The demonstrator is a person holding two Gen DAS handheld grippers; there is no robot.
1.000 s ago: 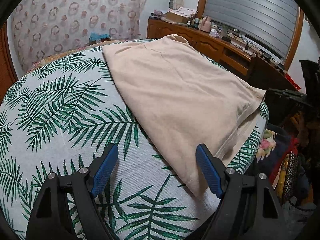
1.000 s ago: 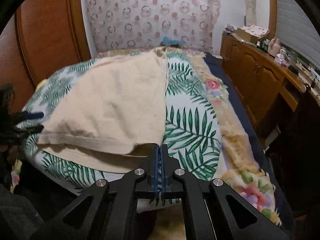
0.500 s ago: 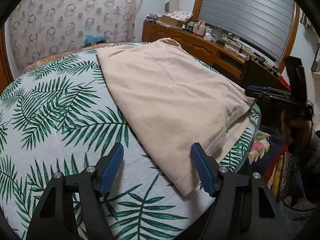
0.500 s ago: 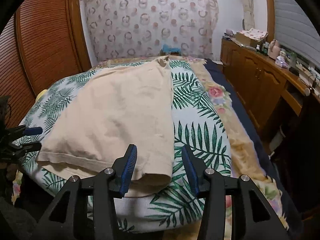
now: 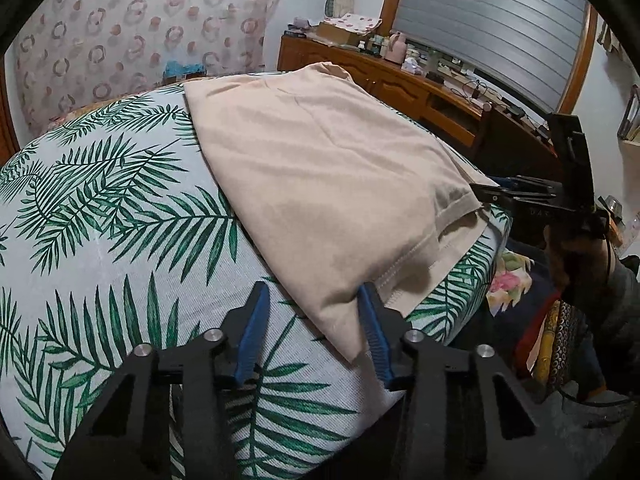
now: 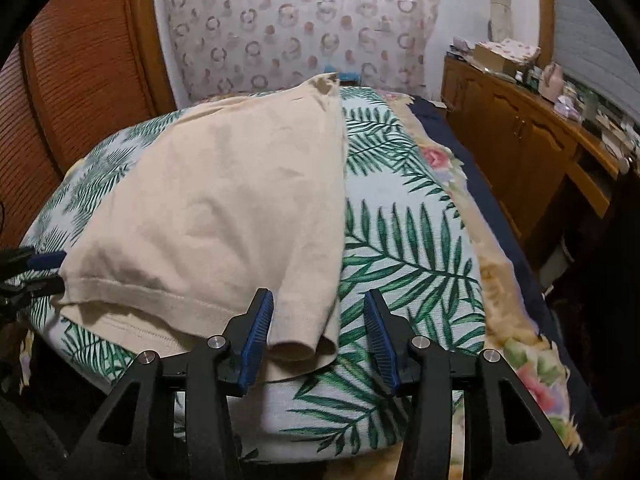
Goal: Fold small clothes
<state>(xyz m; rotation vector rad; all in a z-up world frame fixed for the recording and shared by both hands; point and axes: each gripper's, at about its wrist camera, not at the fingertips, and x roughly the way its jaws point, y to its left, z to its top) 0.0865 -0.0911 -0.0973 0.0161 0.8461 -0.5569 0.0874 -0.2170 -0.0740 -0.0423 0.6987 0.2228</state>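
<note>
Left hand-held gripper (image 5: 314, 322): jaws closing around the near corner of the beige garment (image 5: 320, 184); pads not yet pressing it.
Right hand-held gripper (image 6: 318, 330): released, jaws apart, the garment's folded hem corner lying between them.
Garment position: folded, on the palm-leaf bedspread (image 5: 100, 220) near the bed's front edge.
Pose: both grippers angled downward at the hem, one at each near corner.

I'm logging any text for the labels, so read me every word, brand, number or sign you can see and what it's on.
No text can be read.
Faint marks on the right gripper body in the left wrist view: too blurred to read.
Bottles and boxes on the wooden dresser: labels too small.
Beige garment and leaf-print cover: no writing.
</note>
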